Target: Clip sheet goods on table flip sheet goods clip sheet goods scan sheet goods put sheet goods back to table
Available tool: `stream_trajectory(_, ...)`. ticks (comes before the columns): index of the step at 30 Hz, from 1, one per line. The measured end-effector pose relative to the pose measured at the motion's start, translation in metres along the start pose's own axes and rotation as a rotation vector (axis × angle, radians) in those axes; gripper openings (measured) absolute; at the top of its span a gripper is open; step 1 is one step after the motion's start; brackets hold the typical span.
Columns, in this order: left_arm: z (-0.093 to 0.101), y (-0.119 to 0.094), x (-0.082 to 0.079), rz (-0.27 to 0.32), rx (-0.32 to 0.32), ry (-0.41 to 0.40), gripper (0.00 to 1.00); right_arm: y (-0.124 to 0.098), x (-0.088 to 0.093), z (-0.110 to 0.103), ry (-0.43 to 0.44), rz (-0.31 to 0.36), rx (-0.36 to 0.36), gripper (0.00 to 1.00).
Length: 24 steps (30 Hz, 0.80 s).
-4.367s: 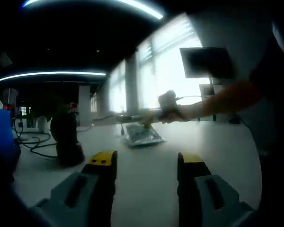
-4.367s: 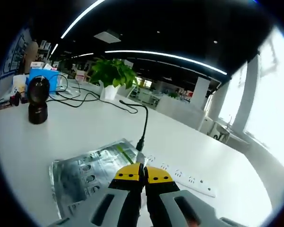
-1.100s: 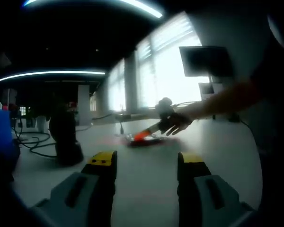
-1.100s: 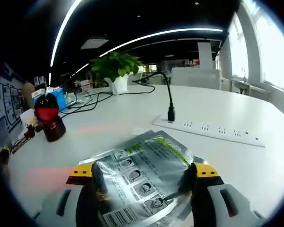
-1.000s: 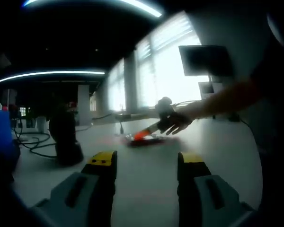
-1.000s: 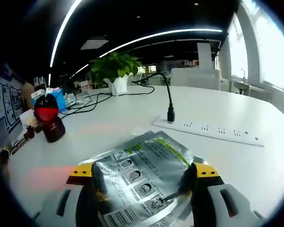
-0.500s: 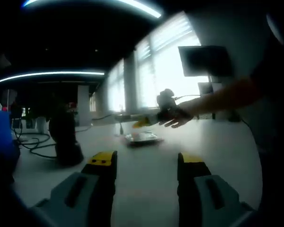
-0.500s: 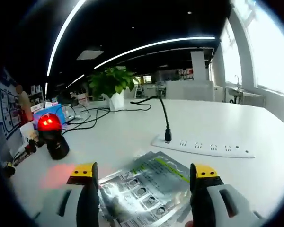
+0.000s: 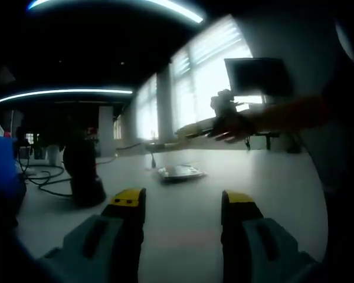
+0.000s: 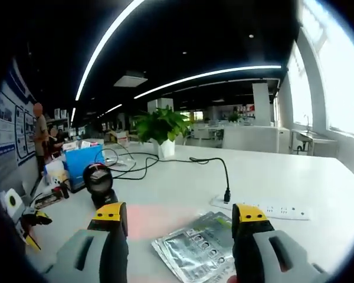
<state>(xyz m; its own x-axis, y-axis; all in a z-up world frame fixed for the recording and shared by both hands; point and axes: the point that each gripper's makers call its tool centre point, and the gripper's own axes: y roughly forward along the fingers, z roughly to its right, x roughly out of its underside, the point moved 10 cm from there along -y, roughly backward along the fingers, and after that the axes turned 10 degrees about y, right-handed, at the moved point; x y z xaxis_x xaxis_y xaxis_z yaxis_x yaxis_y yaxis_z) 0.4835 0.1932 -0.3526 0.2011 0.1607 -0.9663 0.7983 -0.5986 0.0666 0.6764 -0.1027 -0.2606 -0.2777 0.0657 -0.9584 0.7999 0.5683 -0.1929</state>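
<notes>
On the white table [image 10: 318, 200] the flat silver foil pouch [image 10: 199, 252] lies released; I hold my right gripper [image 10: 180, 219] spread above it, left gripper [image 9: 180, 200] spread nearer, so I judge only retreating remains

1. The sheet goods [image 10: 202, 250] are a flat silver foil pouch printed with rows of small pictures and a green stripe near 1 edge.
2. It lies flat on the white tabletop [image 10: 165, 194], free of any grip, just in front of a white power strip [image 10: 271, 209].
3. In the left gripper view the pouch [image 9: 178, 172] lies flat mid-tabletop, small and blurred.
</notes>
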Motion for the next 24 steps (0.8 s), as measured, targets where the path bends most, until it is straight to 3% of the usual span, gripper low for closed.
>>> stream_trajectory(10,0.0,0.0,0.001,-0.007,-0.002,-0.003,0.45,-0.039,-0.004,-0.012,-0.056,0.065,0.003,0.62)
stream_trajectory(15,0.0,0.0,0.001,-0.009,-0.003,-0.003,0.45,-0.059,-0.01,-0.01,-0.028,0.137,0.004,0.61)
stream_trajectory(24,-0.001,0.0,0.001,-0.014,-0.006,-0.001,0.45,-0.082,-0.016,-0.012,-0.034,0.178,0.01,0.58)
